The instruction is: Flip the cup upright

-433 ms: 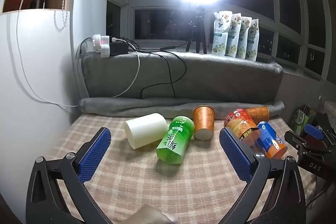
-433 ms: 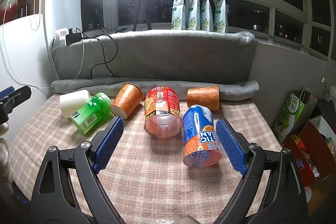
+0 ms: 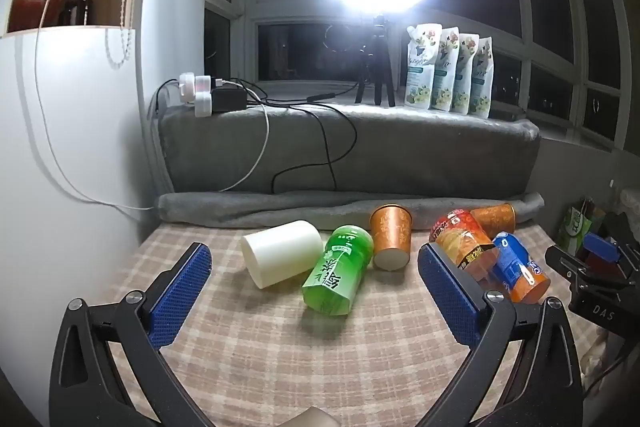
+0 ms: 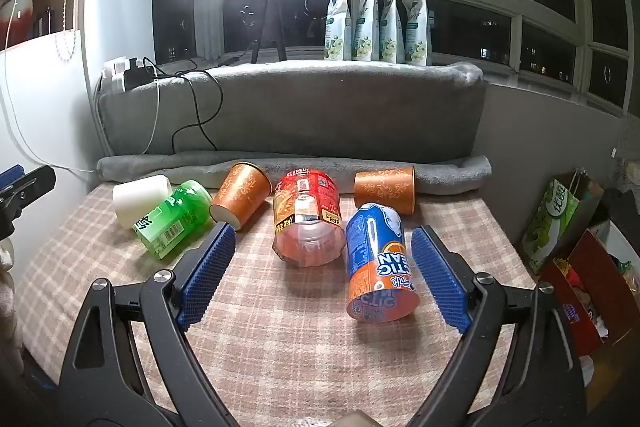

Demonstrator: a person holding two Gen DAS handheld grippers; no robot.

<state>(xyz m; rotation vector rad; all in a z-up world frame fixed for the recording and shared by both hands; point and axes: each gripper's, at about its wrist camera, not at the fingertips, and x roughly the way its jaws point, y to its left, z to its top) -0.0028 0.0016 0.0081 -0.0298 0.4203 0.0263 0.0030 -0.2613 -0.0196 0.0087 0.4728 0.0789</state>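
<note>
Six cups are lying on their sides on the checked bench. The right gripper, jaws wide and empty, is framing the blue-and-orange cup; the left gripper is likewise wide over the green cup. Advisable: close across the sidewall, then rotate upright. Against the earlier frame, both views are nearly unchanged.
</note>
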